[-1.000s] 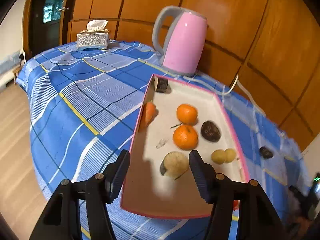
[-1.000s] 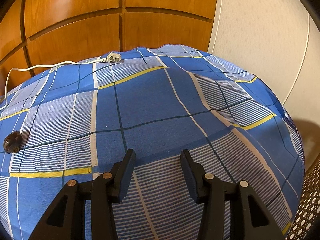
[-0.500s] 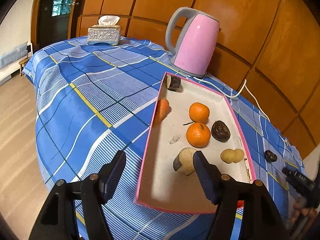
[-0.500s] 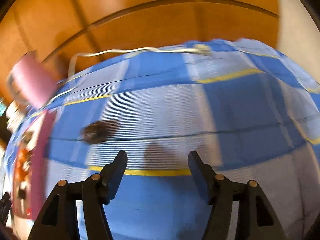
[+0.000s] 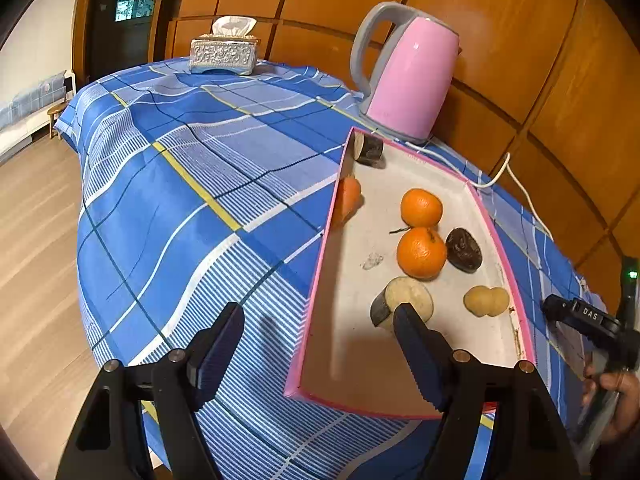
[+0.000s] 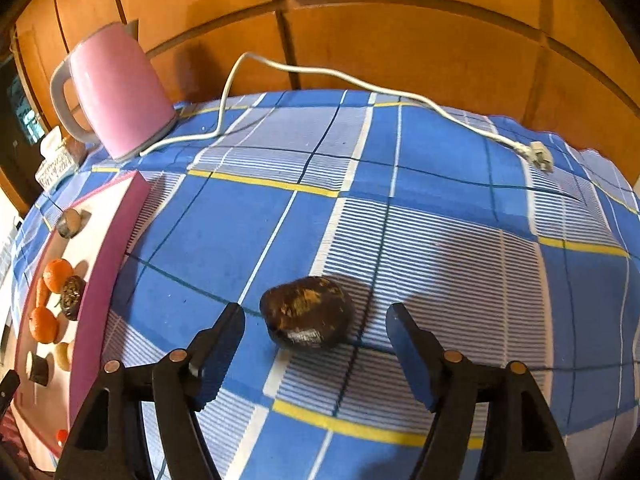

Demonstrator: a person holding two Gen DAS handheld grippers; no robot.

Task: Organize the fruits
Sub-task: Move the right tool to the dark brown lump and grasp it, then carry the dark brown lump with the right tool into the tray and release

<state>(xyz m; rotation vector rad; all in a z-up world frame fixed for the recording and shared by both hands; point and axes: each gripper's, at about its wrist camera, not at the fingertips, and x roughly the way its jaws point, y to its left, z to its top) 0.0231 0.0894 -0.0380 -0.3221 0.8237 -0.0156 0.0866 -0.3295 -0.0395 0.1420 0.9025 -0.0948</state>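
A pink-rimmed tray (image 5: 320, 264) with a white floor lies on the blue checked cloth. It holds two oranges (image 5: 421, 253), a dark fruit (image 5: 464, 250), a pale cut fruit (image 5: 408, 300), a yellowish double fruit (image 5: 486, 301) and a few more pieces. My left gripper (image 5: 316, 332) hovers over the tray's near left corner, jaws opening, nothing between the pads. A dark brown fruit (image 6: 308, 312) lies alone on the cloth right of the tray (image 6: 116, 240). My right gripper (image 6: 316, 332) stands around it, jaws opening, with the fingertips (image 6: 224, 328) clear of it on both sides.
A pink kettle (image 5: 408, 84) stands behind the tray near the wooden wall, its white cord (image 6: 360, 84) and plug (image 6: 540, 156) trailing across the cloth. A silver tissue box (image 5: 223, 54) sits at the far end. The table drops off to a wooden floor on the left.
My right gripper swung left from bare cloth to the dark brown fruit, which now sits between its fingers, and its jaws widened. The left gripper's jaws also widened.
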